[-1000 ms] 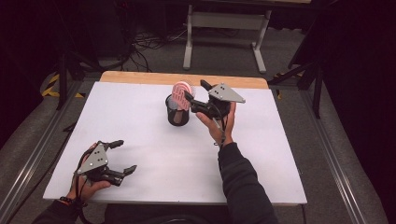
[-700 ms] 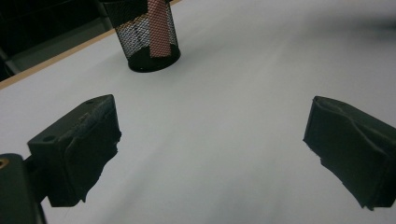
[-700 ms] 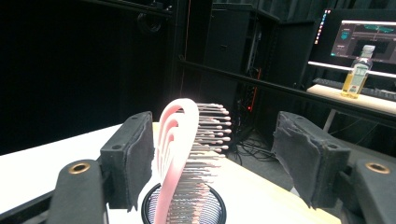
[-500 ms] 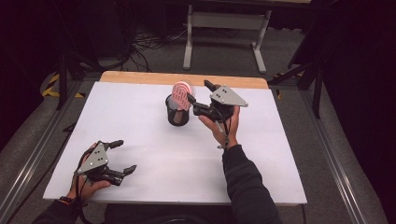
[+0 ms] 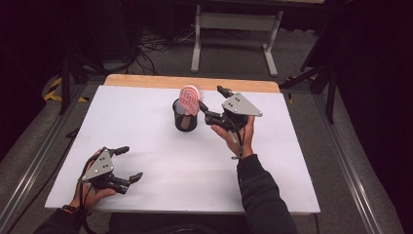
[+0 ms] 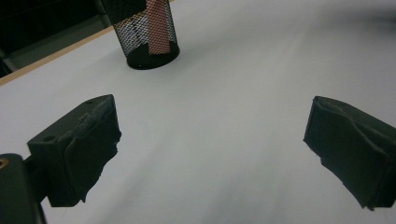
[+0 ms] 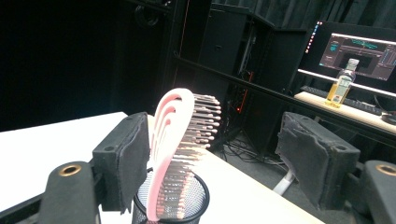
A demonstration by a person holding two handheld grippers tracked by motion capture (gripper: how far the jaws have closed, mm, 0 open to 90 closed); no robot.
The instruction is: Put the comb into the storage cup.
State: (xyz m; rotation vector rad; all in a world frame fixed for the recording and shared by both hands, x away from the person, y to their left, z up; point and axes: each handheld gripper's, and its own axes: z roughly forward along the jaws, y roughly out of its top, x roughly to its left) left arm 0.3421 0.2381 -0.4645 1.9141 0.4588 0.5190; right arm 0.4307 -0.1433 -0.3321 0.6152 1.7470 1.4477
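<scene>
A black mesh cup (image 5: 185, 118) stands at the far middle of the white table (image 5: 146, 131), with a pink hairbrush (image 5: 190, 99) upright inside it, head up. My right gripper (image 5: 212, 101) hovers just right of the cup, open, and its fingers do not touch the brush. In the right gripper view the brush (image 7: 180, 140) rises from the cup (image 7: 170, 205) beside the left jaw, between the spread jaws of the right gripper (image 7: 210, 158). My left gripper (image 5: 129, 164) rests open near the front left edge. The left gripper (image 6: 210, 149) faces the distant cup (image 6: 145, 30).
A wooden strip (image 5: 146, 80) borders the table's far edge. Beyond it are a metal stand (image 5: 234, 29) and cables on the floor. The right gripper view shows a monitor (image 7: 359, 51) and a bottle (image 7: 343, 86) on a desk far behind.
My right gripper has drawn back a little to the right, away from the cup. The brush stays in the cup. The left gripper has not moved.
</scene>
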